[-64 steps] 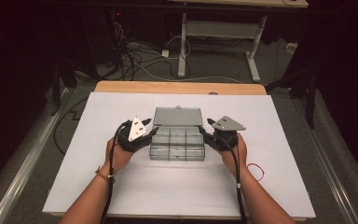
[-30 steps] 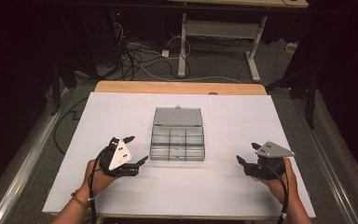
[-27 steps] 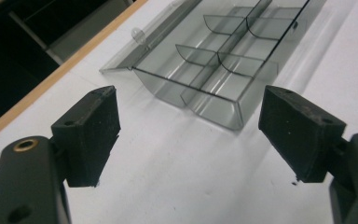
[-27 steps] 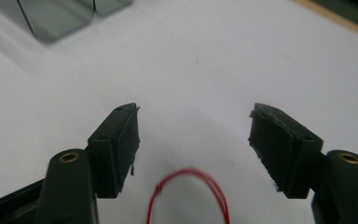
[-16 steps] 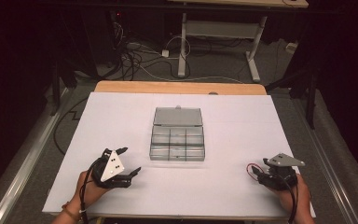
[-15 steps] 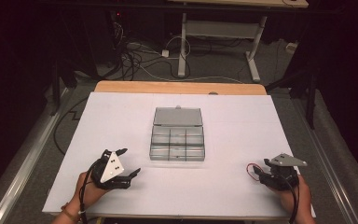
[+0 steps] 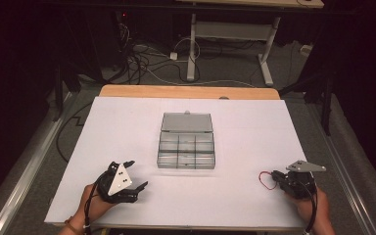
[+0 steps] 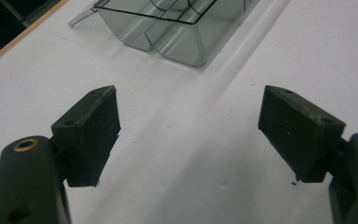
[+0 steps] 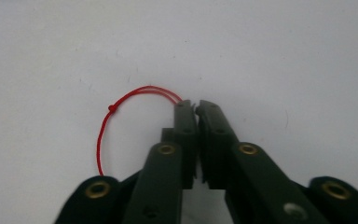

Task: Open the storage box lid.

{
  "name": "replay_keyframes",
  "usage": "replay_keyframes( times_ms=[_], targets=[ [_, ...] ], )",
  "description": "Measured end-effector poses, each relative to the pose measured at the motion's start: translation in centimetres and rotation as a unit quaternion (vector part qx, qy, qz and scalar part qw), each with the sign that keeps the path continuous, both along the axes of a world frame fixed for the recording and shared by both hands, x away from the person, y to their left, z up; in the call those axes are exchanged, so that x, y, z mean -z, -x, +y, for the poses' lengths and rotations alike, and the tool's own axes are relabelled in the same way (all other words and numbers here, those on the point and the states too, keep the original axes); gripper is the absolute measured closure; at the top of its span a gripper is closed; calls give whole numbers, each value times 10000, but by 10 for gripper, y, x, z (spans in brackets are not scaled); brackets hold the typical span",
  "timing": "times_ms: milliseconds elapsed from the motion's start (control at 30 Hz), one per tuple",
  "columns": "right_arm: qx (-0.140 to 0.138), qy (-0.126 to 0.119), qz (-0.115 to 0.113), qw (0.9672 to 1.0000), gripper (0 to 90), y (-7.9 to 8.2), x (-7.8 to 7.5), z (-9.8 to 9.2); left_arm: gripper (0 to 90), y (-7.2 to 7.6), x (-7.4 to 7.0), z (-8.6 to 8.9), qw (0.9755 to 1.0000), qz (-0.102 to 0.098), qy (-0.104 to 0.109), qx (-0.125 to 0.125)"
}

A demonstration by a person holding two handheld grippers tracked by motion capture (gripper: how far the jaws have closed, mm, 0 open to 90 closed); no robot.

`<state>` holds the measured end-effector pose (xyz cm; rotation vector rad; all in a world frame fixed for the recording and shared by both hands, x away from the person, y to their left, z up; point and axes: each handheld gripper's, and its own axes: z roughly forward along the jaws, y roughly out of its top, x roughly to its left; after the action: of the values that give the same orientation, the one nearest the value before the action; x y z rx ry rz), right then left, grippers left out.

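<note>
A white sheet [image 7: 127,132] covers a wooden table [image 7: 186,91] in the middle of the high view. Around it the room is dark, with tangled cables [image 7: 147,54] on the floor at the upper centre and the legs of a grey desk [image 7: 230,34] behind them.

A clear plastic compartment box [image 7: 186,148] sits at the centre of the sheet, its lid [image 7: 186,122] folded open toward the top of the frame. It lies well apart from both grippers, and nothing stands between them and it.

At the lower left of the high view, a hand holds the left gripper [image 7: 133,182] low over the sheet, pointing toward the right. In the left gripper view its jaws stand wide apart with only bare white sheet between them, and a corner of the box appears at the top.

At the lower right, the other hand holds the right gripper [image 7: 274,176] pointing left. A thin red string loop [image 9: 121,116] lies on the sheet there. The right gripper's jaws have just been closing and are pinched together on the loop's strand at their tips.
</note>
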<state>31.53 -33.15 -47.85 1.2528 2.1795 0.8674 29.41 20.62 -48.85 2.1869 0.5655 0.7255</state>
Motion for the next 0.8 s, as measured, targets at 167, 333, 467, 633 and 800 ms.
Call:
replay_keyframes(
  times_ms=[167, 333, 467, 633, 800],
  targets=[
    [-29, 96, -42, 9999, 896, 0, 0, 2, 200, -1, 1, 2, 10000, 36, 15, -19],
    [0, 142, -244, 9996, 896, 2, -3, 4, 200, -1, 2, 2, 10000, 37, -9, -38],
    [38, 101, -542, 9985, 895, 6, -8, 4, 199, -1, 1, 2, 10000, 33, -19, -50],
    [137, -3, -860, 9962, 895, 10, -14, 4, 199, -2, 2, 2, 9999, 85, 34, -41],
    [79, 2, -1072, 9942, 895, 12, -18, 6, 199, -2, 2, 1, 9999, 97, 54, -39]
  ],
)
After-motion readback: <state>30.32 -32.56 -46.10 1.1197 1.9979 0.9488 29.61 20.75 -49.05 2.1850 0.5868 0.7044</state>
